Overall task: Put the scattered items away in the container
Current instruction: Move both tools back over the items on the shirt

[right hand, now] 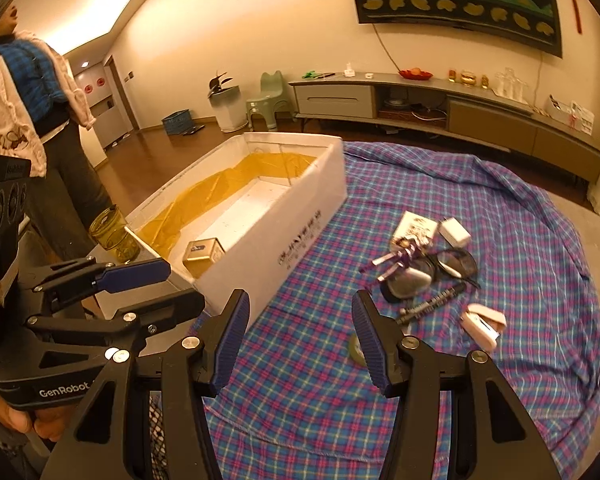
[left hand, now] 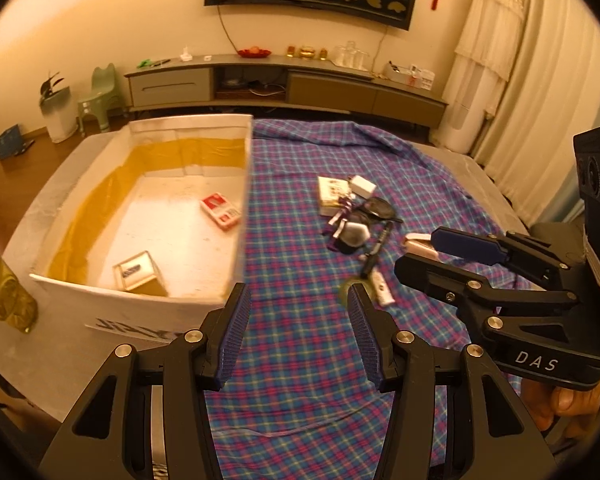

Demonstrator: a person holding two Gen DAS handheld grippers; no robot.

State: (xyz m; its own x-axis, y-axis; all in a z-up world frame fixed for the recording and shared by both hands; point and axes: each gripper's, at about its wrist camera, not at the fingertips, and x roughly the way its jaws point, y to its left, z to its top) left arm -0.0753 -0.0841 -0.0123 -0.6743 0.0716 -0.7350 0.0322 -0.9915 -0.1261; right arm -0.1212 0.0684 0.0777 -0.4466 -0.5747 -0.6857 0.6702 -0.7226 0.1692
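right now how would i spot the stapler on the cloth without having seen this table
Start at the big white box on the left of the plaid cloth, then look right to the cluttered heap. The stapler lies at the heap's near right edge, just past the black marker: the only pale pink, wedge-shaped piece there.

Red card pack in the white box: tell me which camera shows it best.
The left wrist view. It looks down into the white box, so the red card pack lies in plain sight on the floor of the box. In the right wrist view the near wall of the box hides it.
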